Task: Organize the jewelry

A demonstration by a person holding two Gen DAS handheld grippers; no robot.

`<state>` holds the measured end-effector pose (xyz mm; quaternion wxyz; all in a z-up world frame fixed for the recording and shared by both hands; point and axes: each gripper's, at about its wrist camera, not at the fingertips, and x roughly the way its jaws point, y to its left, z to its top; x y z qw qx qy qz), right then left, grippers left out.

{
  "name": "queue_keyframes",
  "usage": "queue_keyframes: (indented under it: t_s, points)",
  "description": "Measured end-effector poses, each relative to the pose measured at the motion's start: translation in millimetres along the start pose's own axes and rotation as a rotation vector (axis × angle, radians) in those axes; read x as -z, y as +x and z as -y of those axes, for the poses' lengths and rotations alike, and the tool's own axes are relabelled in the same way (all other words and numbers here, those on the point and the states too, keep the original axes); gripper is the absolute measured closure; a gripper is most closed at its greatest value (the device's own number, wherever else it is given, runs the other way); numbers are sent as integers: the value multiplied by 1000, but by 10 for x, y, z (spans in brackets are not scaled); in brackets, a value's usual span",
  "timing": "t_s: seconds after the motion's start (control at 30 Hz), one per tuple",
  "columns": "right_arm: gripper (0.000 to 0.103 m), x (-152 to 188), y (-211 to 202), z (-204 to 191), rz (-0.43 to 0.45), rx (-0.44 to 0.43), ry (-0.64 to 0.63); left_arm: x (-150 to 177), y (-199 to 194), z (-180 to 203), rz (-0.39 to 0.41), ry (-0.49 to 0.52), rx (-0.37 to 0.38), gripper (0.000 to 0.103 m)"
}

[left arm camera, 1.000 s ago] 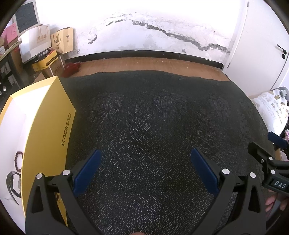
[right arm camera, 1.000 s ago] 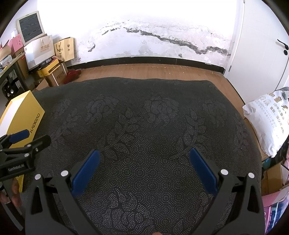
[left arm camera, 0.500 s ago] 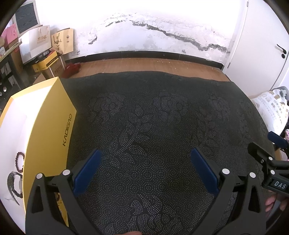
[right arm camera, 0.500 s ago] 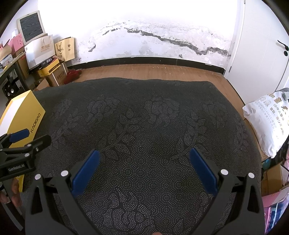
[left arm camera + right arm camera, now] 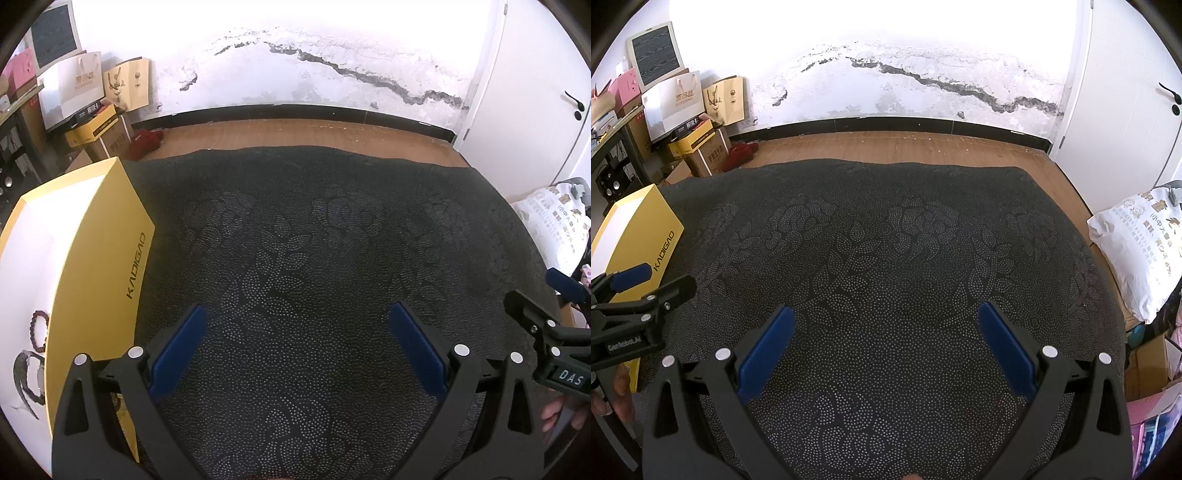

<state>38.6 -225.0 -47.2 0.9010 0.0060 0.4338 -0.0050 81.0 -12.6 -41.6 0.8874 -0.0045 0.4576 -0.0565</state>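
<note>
Surface: dark cloth with a dotted flower pattern, covering the whole top; far edge drops off toward the wood floor. Only item on it: open yellow box, "KADIGAO" printed on the side, sitting at the left edge. Inside the box, on the white lining: a brown bead bracelet and a dark bangle, near each other. Rest of the cloth bare.

Wall: being washed out by strong light, cracked paint showing.
Floor: wooden boards being partly covered by a dark patterned cloth.
Door: white, standing right.
Cartons: being stacked left.
</note>
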Motion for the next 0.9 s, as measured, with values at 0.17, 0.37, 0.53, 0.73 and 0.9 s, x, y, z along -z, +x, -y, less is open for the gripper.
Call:
queue_keyframes:
  t_s: [0.17, 0.37, 0.53, 0.73, 0.9]
  points:
    - [7, -1, 1, -2, 2, 2, -2, 21, -59, -13, 30, -35, 18, 6]
    - [7, -1, 4, 1, 2, 2, -2, 43, -20, 15, 7, -40, 36, 6]
    - [7, -5, 8, -7, 3, 1, -2, 43, -32, 12, 5, -37, 32, 6]
    - [7, -7, 5, -9, 4, 2, -3, 29, -72, 32, 23, -29, 19, 6]
    - [7, -8, 5, -12, 4, 2, -2, 26, -68, 37, 14, -19, 14, 6]
